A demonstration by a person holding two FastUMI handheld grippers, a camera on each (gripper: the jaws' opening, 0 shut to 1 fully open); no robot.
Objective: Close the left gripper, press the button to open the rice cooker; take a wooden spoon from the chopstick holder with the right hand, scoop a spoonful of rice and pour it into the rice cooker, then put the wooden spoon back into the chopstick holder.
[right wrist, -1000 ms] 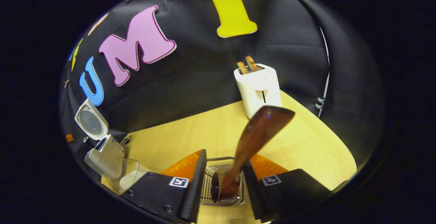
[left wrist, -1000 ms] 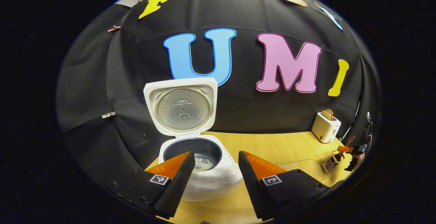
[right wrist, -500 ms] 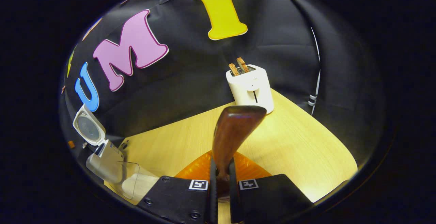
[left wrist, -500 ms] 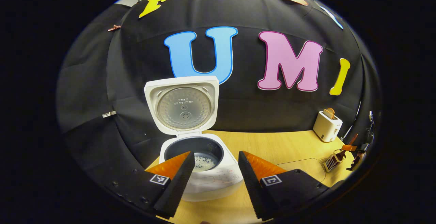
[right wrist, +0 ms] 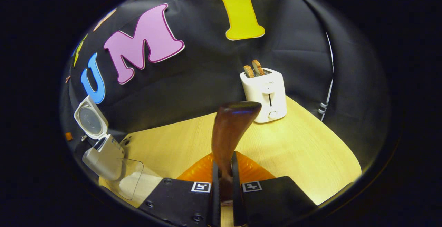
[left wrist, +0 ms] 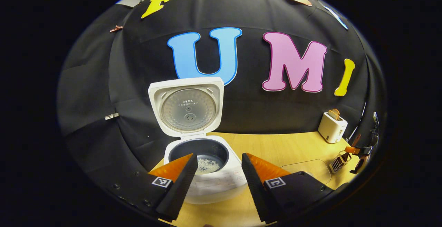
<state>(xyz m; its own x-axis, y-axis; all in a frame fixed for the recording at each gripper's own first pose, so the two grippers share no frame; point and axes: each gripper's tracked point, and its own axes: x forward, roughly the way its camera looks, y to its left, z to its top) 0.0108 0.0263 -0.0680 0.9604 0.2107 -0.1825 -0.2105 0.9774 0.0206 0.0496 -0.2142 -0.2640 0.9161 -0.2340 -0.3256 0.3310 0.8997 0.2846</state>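
Wooden table (right wrist: pixel 304 151), right tool (right wrist: pixel 224 182) clamping wooden spoon (right wrist: pixel 229 130), left tool (left wrist: pixel 217 175) spread (rice cooker (left wrist: pixel 203 175) open)

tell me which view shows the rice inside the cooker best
The left gripper view. It looks down into the open rice cooker, so the white rice at the bottom of the dark pot is plain. In the right gripper view the cooker is small, side-on at the edge, its pot hidden.

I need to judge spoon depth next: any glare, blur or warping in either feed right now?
Left gripper view: sharp, but the fisheye bows the table edge and shrinks the toaster near the rim. Right gripper view: the wooden spoon looms large, a bluish highlight on its bowl; bright light on the table beside the toaster, darker toward the rice cooker.
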